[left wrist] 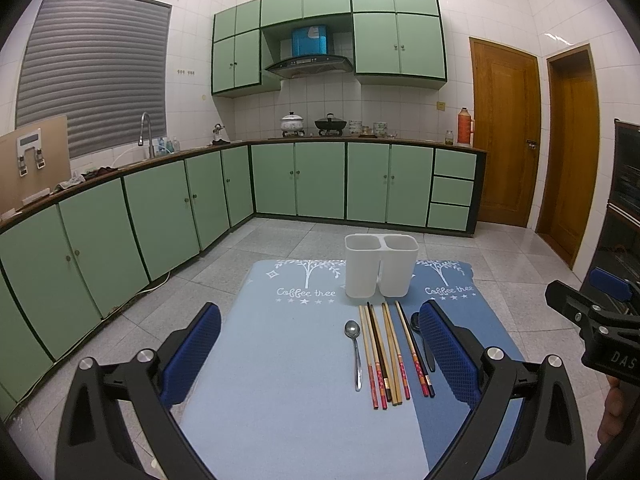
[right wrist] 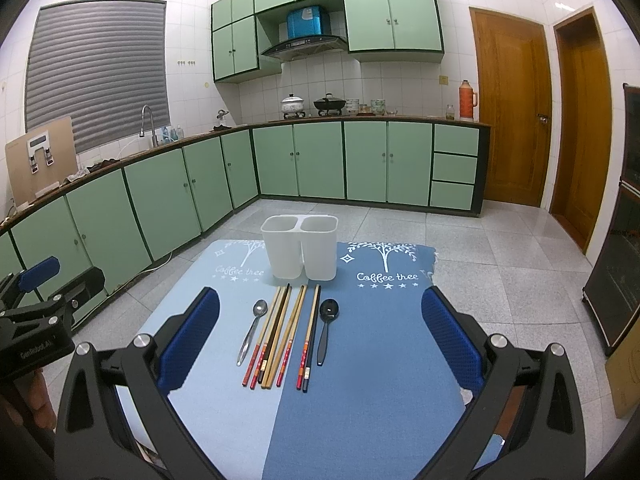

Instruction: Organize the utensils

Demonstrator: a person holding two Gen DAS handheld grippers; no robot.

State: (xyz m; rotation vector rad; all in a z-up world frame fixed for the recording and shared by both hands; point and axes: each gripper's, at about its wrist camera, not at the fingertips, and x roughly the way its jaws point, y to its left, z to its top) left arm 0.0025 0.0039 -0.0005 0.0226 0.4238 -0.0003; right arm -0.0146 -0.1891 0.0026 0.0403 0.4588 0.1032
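A white two-compartment utensil holder (left wrist: 380, 266) (right wrist: 301, 246) stands upright at the far side of a blue mat (left wrist: 288, 360) (right wrist: 380, 360). In front of it lie a metal spoon (left wrist: 354, 350) (right wrist: 253, 330), several chopsticks (left wrist: 386, 354) (right wrist: 282, 336) side by side, and a black spoon (right wrist: 326, 330), partly hidden in the left wrist view (left wrist: 416, 322). My left gripper (left wrist: 320, 354) hovers open above the mat, nothing between its fingers. My right gripper (right wrist: 320, 340) is open too, held above the utensils.
The mat lies on a table over a grey tiled floor. Green kitchen cabinets (right wrist: 160, 200) run along the left and back walls. Wooden doors (right wrist: 512, 112) stand at the right. A dark cabinet (right wrist: 616, 280) and a cardboard box (right wrist: 624, 376) sit at the right.
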